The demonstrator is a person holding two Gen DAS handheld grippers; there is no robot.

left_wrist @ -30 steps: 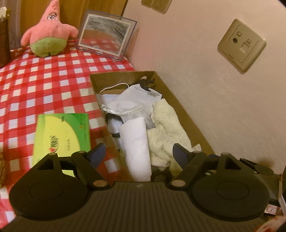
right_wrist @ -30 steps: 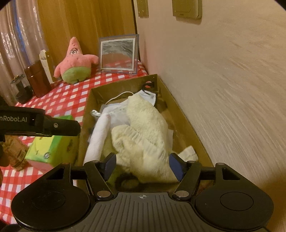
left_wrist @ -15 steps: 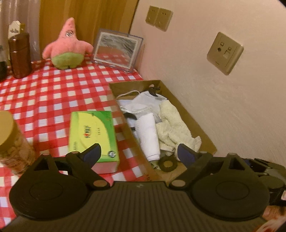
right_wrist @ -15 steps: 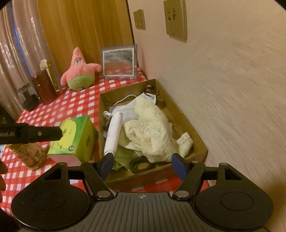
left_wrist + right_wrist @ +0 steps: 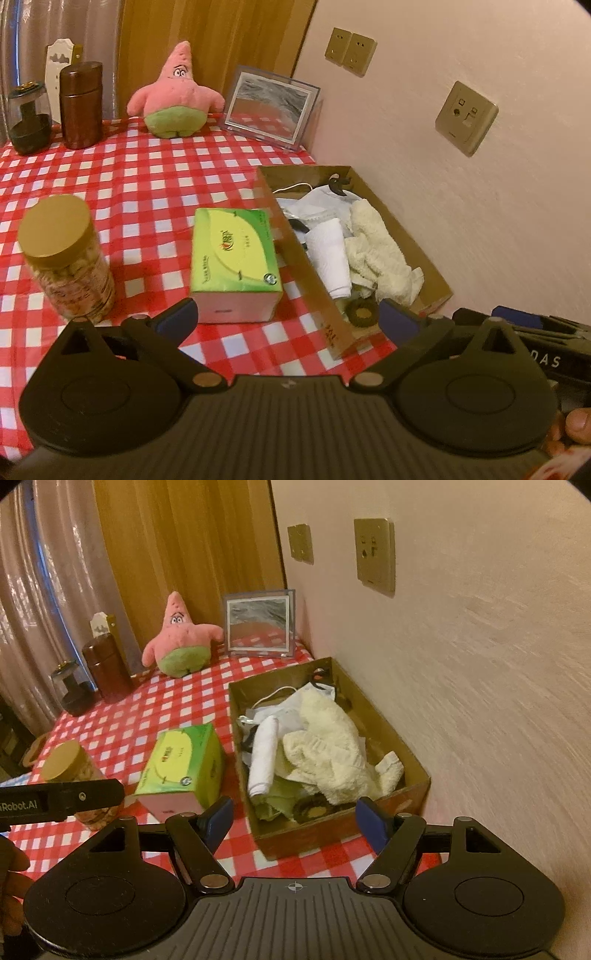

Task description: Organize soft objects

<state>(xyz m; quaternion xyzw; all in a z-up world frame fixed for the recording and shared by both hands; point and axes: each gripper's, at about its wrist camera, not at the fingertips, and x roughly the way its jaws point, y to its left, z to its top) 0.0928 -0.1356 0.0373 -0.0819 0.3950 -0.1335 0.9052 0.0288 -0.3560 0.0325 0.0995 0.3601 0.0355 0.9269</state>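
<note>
Your left gripper [image 5: 286, 319] stands wide apart with nothing between its blue pads; its jaws have just been opening further. Your right gripper [image 5: 295, 819] is also open and empty, the jaws parted a little less widely, and they too have just been spreading.

Take the cardboard box [image 5: 402, 753] as your landmark: it sits on the red-and-white checked desk [image 5: 147, 184], its long side just beside the wall. Inside it lie the soft things. A fluffy cream towel [image 5: 332, 746] is heaped over the middle and the wall side of the box, a rolled white cloth [image 5: 264, 757] lies along the side away from the wall, and a pale green cloth [image 5: 273, 801] shows beneath them at the near end. At the far end of the box are thin white fabric and a white cord [image 5: 275, 694]. A dark ring-shaped thing [image 5: 310, 808] lies at the near end; you cannot tell what it is.

Just beside the box, on the side away from the wall, stands a green tissue box [image 5: 236, 258]. Further from the box on that same side is a jar with a tan lid [image 5: 64, 258]. Beyond the far end of the box a pink star plush [image 5: 175, 96] sits upright, well apart from it, with a clear picture frame [image 5: 269, 107] next to the plush against the wall.

Both grippers hang short of the box's near end, touching nothing in it.
</note>
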